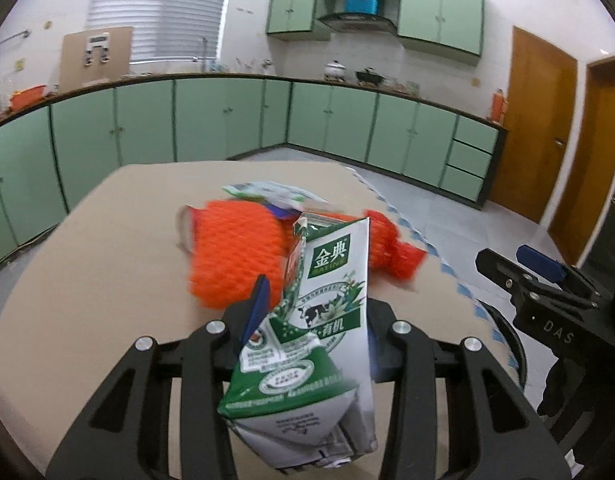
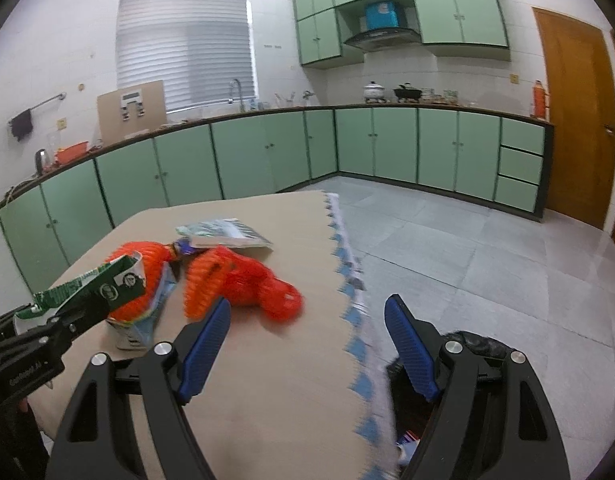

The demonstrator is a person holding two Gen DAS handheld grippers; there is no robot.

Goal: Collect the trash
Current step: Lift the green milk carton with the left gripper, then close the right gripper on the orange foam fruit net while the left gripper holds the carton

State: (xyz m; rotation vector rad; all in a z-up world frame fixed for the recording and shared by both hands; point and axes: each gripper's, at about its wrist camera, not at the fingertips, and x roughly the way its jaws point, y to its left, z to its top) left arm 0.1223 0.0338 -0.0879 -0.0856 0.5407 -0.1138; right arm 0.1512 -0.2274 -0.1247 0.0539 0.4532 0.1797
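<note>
My left gripper [image 1: 313, 312] is shut on a crumpled green and white milk carton [image 1: 327, 304] and holds it above the tan table [image 1: 87, 300]; it also shows at the left of the right wrist view [image 2: 87, 284]. Behind it lie two orange foam nets [image 1: 235, 256] [image 2: 243, 276] and a flattened green and white package [image 2: 223, 232]. My right gripper [image 2: 307, 328] is open and empty over the table's right edge, above a black trash bag [image 2: 475, 344]. It appears at the right of the left wrist view [image 1: 539, 272].
The table's right edge has a blue and white trim [image 2: 351, 280]. Grey tiled floor [image 2: 487, 248] lies to the right. Green cabinets [image 2: 267, 156] line the far walls, and a wooden door [image 2: 575, 112] stands at the right.
</note>
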